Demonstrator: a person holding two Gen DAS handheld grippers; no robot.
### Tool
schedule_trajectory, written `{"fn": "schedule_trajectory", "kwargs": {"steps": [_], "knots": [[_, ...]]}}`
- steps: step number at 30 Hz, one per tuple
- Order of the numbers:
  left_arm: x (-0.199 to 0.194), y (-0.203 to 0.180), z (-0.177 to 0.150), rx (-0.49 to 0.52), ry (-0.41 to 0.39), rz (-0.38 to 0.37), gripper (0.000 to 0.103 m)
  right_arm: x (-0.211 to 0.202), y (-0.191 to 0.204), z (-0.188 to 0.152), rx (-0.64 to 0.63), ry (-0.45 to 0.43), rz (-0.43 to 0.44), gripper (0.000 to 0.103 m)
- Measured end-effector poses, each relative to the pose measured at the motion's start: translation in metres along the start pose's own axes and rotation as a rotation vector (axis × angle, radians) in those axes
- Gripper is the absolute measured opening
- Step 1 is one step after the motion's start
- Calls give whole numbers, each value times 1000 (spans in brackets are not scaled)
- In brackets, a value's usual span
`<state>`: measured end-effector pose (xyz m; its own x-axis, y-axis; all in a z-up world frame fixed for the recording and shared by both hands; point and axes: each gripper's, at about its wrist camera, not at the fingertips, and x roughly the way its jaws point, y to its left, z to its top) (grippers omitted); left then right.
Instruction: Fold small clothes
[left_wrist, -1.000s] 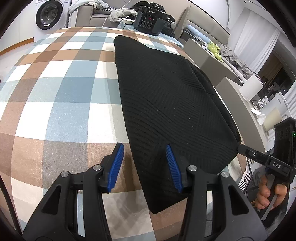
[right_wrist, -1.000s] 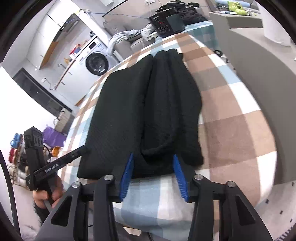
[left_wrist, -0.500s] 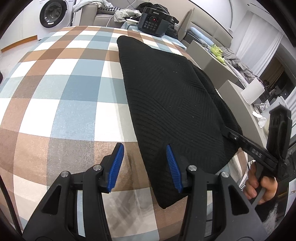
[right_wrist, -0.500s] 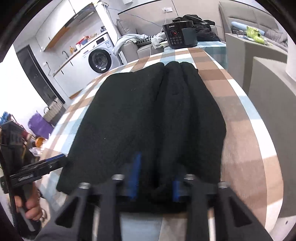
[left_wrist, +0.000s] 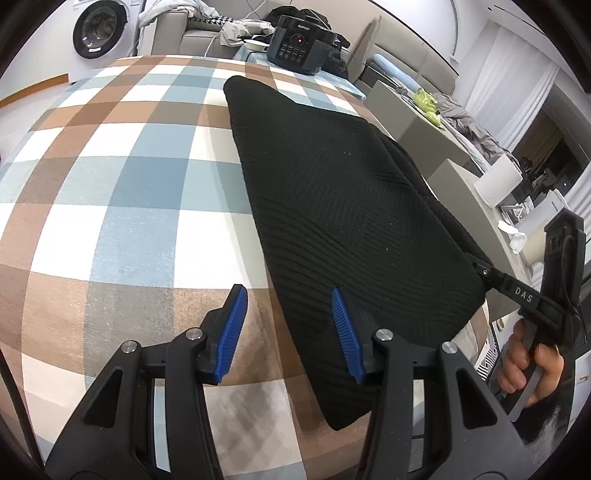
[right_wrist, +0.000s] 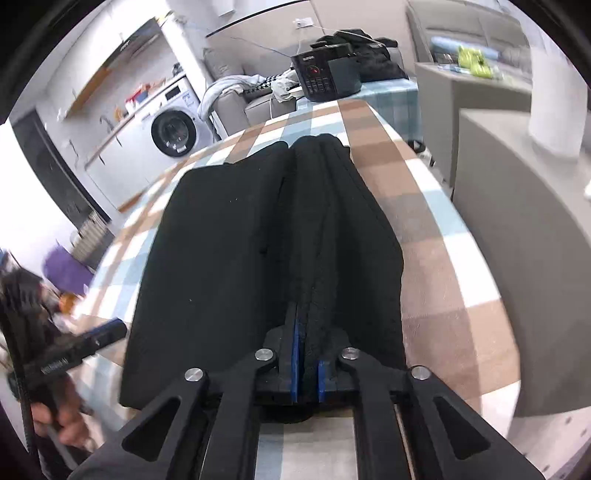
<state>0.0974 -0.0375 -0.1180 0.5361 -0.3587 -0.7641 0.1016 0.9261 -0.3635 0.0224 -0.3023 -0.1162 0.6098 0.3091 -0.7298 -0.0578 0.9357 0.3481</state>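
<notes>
**Risk: right grip thin, left not engaged**

The black knit garment (left_wrist: 343, 206) lies flat along the right side of the checked bench (left_wrist: 122, 192), its hem at the near edge. The right gripper (right_wrist: 306, 332) has just closed — jaws pinching a bunched ridge at the hem. A lift may drag one layer and undo the folds. The left gripper (left_wrist: 288, 328) hovers, jaws spread over the near left corner — gripping nothing.

**Layout of the work surface**

Knit garment (left_wrist: 343, 206) lies flat on the checked tablecloth (left_wrist: 122, 192), toward its right side; pressure cooker (left_wrist: 301, 44) stands behind the garment at the far edge; washing machine (left_wrist: 99, 31) stands beyond, far left.
</notes>
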Motion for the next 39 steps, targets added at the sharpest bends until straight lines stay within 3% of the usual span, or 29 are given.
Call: {"fn": "schedule_trajectory", "kwargs": {"steps": [3, 12, 13, 14, 16, 24, 31, 33, 37, 39], "knots": [[5, -1, 0, 0, 6, -11, 44, -7, -12, -1, 38, -23, 26, 29], [37, -8, 16, -66, 9, -60, 44, -26, -17, -1, 49, -48, 13, 35], [38, -9, 17, -64, -12, -55, 37, -28, -16, -2, 50, -50, 11, 35], [39, -11, 18, -55, -30, -43, 16, -27, -14, -2, 50, -48, 11, 36], [39, -12, 19, -45, -66, -30, 13, -27, -9, -2, 44, -44, 15, 36], [13, 30, 21, -75, -126, 63, 11, -16, 9, 1, 17, -18, 62, 40], [-6, 74, 24, -157, -116, 68, 12, 13, 39, 2, -3, 30, 216, 40], [-10, 73, 23, -142, -118, 80, 16, 28, 43, 3, 3, 66, 231, 40], [-23, 71, 19, -124, -143, 101, 50, 51, 44, 7, 14, 109, 227, 40], [-28, 67, 18, -124, -153, 104, 56, 58, 44, 12, 15, 101, 251, 40]]}}
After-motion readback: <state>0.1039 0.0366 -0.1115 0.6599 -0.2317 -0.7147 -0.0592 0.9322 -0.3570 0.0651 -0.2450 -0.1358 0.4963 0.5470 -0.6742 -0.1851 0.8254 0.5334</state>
